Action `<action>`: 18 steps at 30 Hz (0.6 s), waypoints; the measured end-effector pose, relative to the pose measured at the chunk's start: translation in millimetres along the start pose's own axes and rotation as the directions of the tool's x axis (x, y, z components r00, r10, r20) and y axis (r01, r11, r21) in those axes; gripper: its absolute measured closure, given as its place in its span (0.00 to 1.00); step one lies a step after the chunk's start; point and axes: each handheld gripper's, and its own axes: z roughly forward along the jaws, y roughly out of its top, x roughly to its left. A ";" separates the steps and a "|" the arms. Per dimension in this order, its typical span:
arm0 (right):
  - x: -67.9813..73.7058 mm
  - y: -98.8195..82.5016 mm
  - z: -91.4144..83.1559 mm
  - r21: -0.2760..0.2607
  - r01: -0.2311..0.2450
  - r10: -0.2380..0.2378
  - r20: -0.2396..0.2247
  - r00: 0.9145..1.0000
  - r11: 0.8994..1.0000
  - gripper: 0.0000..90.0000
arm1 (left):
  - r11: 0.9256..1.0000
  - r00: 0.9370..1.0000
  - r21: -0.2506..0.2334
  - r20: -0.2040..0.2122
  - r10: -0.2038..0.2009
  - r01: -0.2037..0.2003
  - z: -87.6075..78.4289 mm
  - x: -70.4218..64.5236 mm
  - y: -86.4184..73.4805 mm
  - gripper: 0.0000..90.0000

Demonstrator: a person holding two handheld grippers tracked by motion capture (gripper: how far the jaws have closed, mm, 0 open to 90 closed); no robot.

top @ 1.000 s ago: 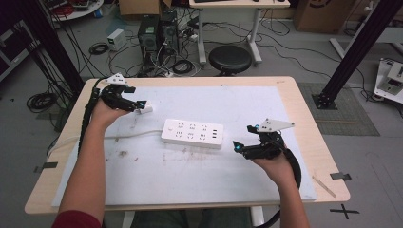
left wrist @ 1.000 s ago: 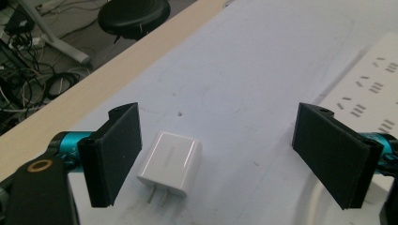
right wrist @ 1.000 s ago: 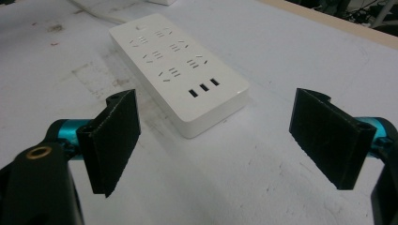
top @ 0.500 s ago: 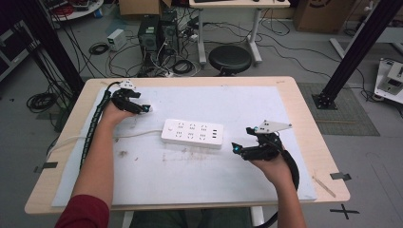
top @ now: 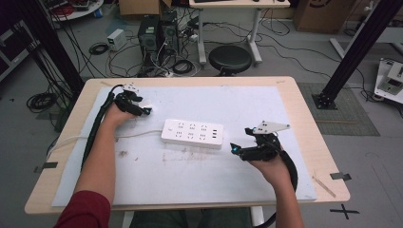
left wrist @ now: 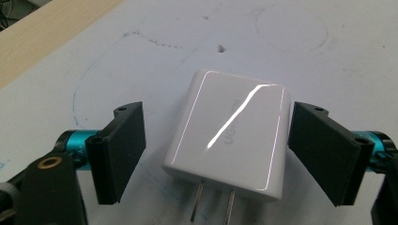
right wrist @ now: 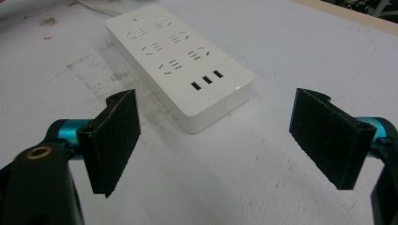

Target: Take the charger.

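I am looking down on the wooden table (top: 304, 104), which is carrying a pale mat (top: 247, 175) across nearly all of its top. Beyond the far edge, a black round stool (top: 230, 58) is standing on the floor among computer towers (top: 151, 32) and loose cables, well clear of my work.

On the mat, the white power strip (top: 192, 133) is lying flat near the middle, its cord (top: 138, 136) running off to the left and passing under my left forearm. Nothing is resting on its sockets; in the right gripper view its three small ports (right wrist: 204, 79) are facing up at the near end.

My right gripper (top: 234, 149) is hovering just to the right of the strip, pointing at its end. Its jaws are standing wide apart with nothing between them, and the strip's end is lying just ahead of the gap.

My left gripper (top: 146, 110) is sitting low at the far left of the mat, apart from the strip. Its jaws have just been closing in, yet they are not touching anything: the white charger (left wrist: 232, 136) is lying flat on the mat between them, a sliver of mat showing on each side. Its two metal prongs (left wrist: 213, 206) are pointing back toward the gripper body. Faint pen marks are curving across the mat around the charger, and nothing is blocking either jaw.
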 end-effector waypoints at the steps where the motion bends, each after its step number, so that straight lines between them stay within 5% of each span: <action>1: 0.0 0.0 0.1 0.000 -0.001 0.001 0.001 1.000 1.000 0.19 | 1.000 1.000 -0.001 0.000 0.001 -0.001 0.1 -0.1 -0.1 0.23; 18: 1.1 -1.6 -1.4 -0.001 -0.003 0.003 0.001 1.000 1.000 0.19 | 0.999 0.999 0.019 0.021 0.031 -0.032 -1.9 -4.4 3.0 0.47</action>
